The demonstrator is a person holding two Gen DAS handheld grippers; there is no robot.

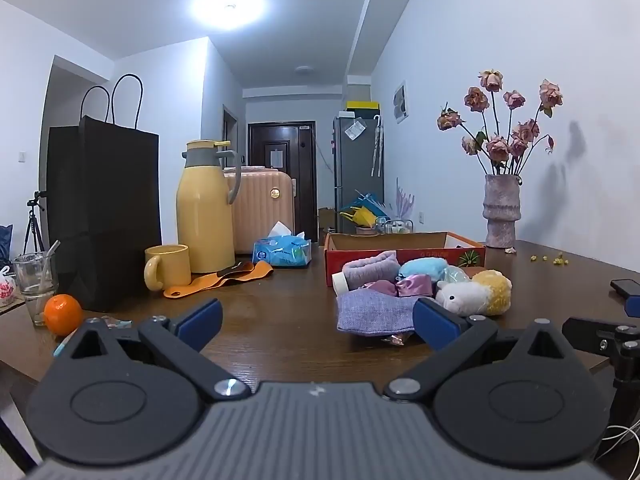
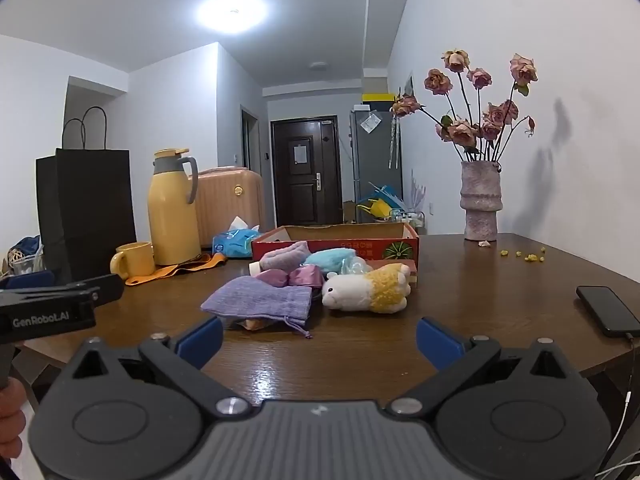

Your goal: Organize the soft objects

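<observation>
A heap of soft things lies mid-table in front of a shallow red cardboard box (image 2: 340, 245) (image 1: 404, 254). In it are a lilac drawstring pouch (image 2: 260, 300) (image 1: 374, 314), a white and yellow plush lamb (image 2: 366, 290) (image 1: 474, 294), a grey-purple rolled cloth (image 2: 282, 261) (image 1: 370, 274), a light blue fluffy piece (image 2: 334, 260) (image 1: 422, 269) and pink satin pieces (image 2: 302, 276) (image 1: 412, 285). My left gripper (image 1: 318, 322) stands open near the table's front edge, left of the heap. My right gripper (image 2: 320, 342) stands open just before the pouch and lamb, holding nothing.
On the left stand a black paper bag (image 1: 104, 216), a yellow thermos (image 1: 206, 212), a yellow mug (image 1: 168, 266), an orange (image 1: 63, 314), a glass (image 1: 34, 280) and a tissue pack (image 1: 282, 250). A vase of dried roses (image 2: 480, 204) stands back right; a phone (image 2: 608, 310) lies at right.
</observation>
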